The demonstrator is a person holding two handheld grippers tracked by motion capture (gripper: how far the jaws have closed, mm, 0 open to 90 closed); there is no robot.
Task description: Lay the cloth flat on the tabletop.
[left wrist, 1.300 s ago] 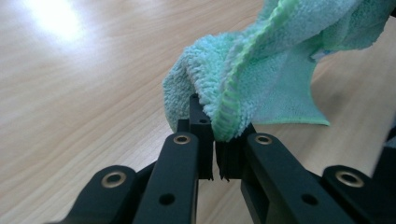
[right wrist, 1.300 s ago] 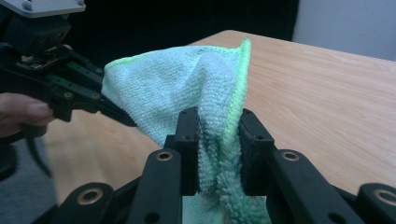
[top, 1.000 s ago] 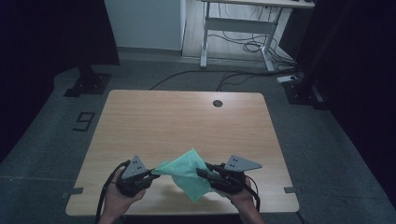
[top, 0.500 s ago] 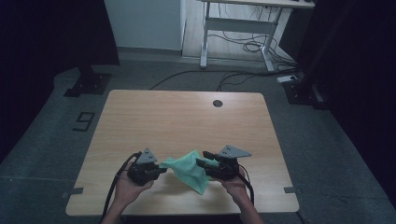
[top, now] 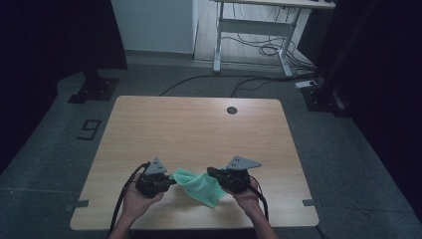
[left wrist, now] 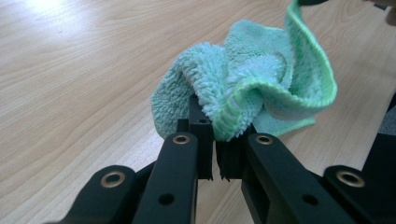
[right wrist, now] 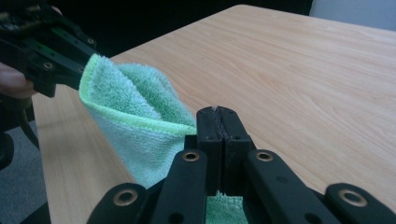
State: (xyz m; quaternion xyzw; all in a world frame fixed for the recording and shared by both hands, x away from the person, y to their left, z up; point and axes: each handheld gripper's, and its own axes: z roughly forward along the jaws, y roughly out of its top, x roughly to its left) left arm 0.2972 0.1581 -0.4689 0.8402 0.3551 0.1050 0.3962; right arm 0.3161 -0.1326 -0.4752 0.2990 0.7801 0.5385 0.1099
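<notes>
Sagging between the two grippers near the front edge of the wooden surface (top: 199,129), the green cloth (top: 199,183) looked light, soft and limp. The left gripper (top: 171,181) had its fingers (left wrist: 196,140) pinching a bunched hemmed edge; the right gripper (top: 211,173) fingers (right wrist: 210,135) were pressed onto another edge. Hems seemed the surest hold.
</notes>
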